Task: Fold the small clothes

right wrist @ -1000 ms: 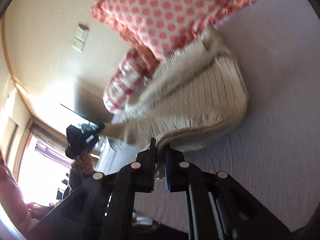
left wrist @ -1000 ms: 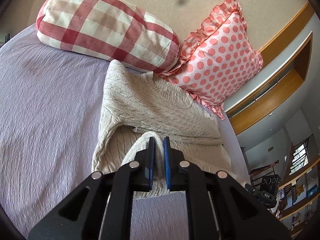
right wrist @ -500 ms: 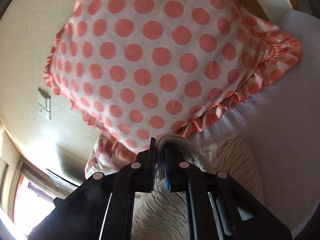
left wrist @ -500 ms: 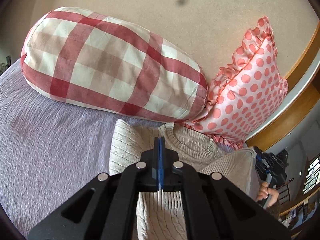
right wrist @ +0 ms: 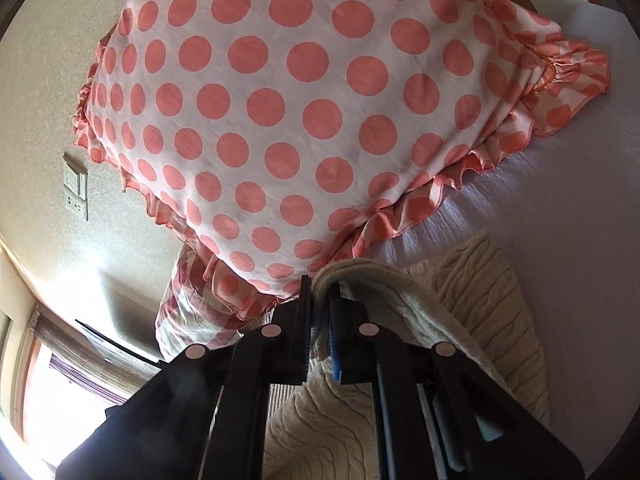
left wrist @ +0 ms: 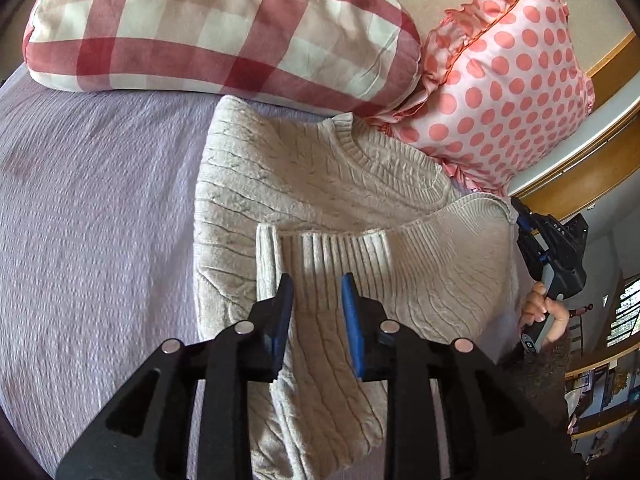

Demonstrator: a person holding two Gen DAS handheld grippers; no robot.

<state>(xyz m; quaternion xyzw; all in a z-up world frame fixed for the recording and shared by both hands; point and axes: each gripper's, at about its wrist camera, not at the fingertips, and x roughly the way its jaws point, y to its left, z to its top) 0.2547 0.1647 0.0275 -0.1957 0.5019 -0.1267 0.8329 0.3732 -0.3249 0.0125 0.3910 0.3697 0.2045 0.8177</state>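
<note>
- We note a lilac textured bedspread (left wrist: 100, 200) under a speckled beige wall (right wrist: 48, 80); a wall socket (right wrist: 76, 192) sits left of the polka-dot pillow (right wrist: 280, 120).
- Left gripper (left wrist: 316, 304): jaws parted, holding nothing, above the sweater (left wrist: 320, 184).
- Right gripper (right wrist: 320, 300): jaws nearly closed, pinching the sweater's ribbed hem just below the polka-dot pillow.
- Sweater is cream cable-knit, partly folded, lying against the polka-dot pillow and the red plaid pillow (left wrist: 220, 28).
</note>
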